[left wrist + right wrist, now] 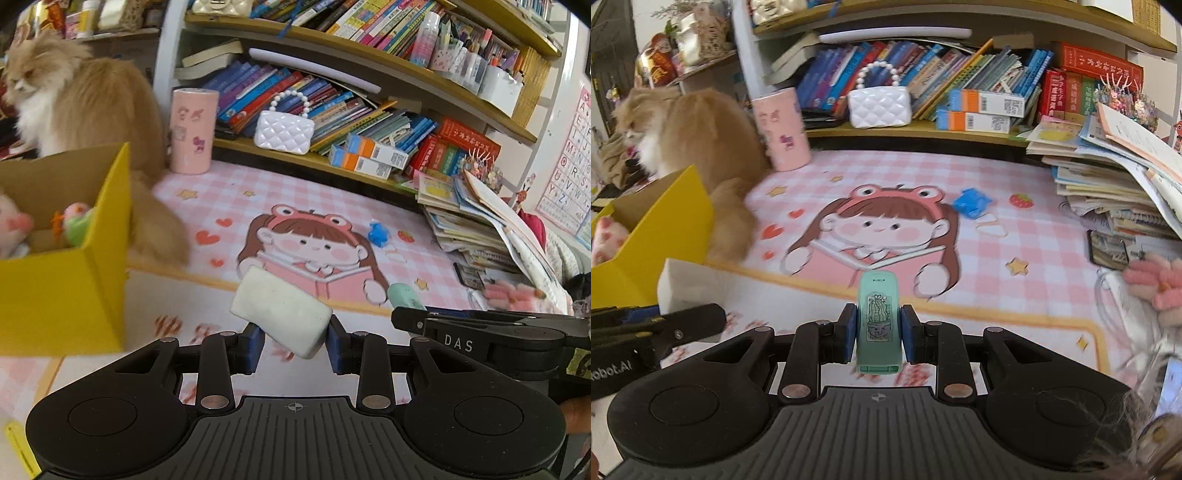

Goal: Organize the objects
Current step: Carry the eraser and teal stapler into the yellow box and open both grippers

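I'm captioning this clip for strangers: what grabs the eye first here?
Probably the fluffy ginger cat sitting behind the yellow box at the left. Next, the pink mat with its frog-hat cartoon girl. Up close, the left gripper clamps a white block and the right gripper a mint-green case.

My left gripper [295,341] is matte black: ribbed centre plate with a crosshair mark, round discs either side, silver rivets on the linkage arms, blue finger pads [255,347]. My right gripper [879,338] matches it, and white "DAS" lettering shows on its side.
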Demonstrator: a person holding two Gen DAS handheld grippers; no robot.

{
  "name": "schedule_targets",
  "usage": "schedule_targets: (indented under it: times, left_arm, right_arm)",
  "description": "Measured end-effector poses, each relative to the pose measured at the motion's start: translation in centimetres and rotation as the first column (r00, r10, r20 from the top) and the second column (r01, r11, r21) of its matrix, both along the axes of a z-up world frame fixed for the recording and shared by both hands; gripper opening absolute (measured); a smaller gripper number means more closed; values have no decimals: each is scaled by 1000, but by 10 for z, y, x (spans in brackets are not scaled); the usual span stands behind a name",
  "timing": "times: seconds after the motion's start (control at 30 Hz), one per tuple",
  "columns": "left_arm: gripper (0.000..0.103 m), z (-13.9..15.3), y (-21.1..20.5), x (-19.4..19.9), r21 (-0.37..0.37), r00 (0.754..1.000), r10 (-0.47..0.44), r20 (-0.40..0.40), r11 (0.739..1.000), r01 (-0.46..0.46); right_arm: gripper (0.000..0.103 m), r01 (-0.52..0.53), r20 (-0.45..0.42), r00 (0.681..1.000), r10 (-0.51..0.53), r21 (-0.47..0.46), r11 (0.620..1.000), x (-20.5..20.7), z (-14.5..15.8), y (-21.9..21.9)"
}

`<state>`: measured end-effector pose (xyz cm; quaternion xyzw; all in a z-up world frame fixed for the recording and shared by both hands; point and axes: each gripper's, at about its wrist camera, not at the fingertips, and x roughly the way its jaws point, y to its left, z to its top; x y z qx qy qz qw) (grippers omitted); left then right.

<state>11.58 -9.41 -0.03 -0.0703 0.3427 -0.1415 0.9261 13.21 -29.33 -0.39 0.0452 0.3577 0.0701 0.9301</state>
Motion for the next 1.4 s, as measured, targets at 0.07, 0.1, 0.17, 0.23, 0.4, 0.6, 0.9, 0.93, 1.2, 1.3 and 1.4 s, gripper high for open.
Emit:
schedule_targets:
  times: [0.07, 0.1, 0.17, 0.23, 0.4, 0.6, 0.9, 0.93, 1.2, 1.3, 1.4]
  left_arm:
    - [33, -1, 11, -11, -4, 1000, 8, -8, 1000, -8]
    - [33, -2, 17, -15, -3, 1000, 13, -11, 1000, -13]
    - [33, -3, 30, -25, 1, 1000, 26, -15, 1000, -26]
    - [33, -4, 43, -32, 3, 999, 39, -16, 999, -39]
    - [33, -2, 75, -50, 1, 997, 72, -20, 997, -72]
    - [33, -1, 109, -73, -2, 996, 89, -19, 996, -89]
    - [33, 0, 157, -101, -15, 994, 113, 0, 993, -113]
    - [33, 0, 163, -104, -15, 993, 115, 1, 993, -115]
    - [33, 2, 197, -125, -9, 992, 123, 21, 992, -123]
    - [32, 3, 207, -131, -6, 991, 129, 31, 992, -129]
    - [32, 7, 217, -136, -8, 989, 142, 45, 990, -141]
  right_arm:
    - [23, -16, -8, 1000, 16, 4, 1000, -10, 0, 13]
    - [23, -24, -13, 1000, 24, 4, 1000, -15, -1, 19]
    - [23, -43, -23, 999, 43, 5, 999, -24, -2, 34]
    - [23, -68, -30, 997, 68, 0, 998, -31, -2, 50]
    - [23, -117, -31, 993, 117, -10, 993, -48, 0, 85]
    - [23, -154, -31, 988, 153, -14, 988, -68, 3, 124]
    - [23, -181, -26, 983, 180, -20, 983, -97, 6, 173]
    - [23, -185, -22, 983, 184, -21, 983, -100, 6, 179]
    - [23, -205, -6, 979, 205, -19, 979, -122, 6, 217]
    - [23, -211, 1, 977, 211, -14, 977, -128, 6, 229]
    - [23, -220, 9, 976, 220, -12, 976, -131, 9, 238]
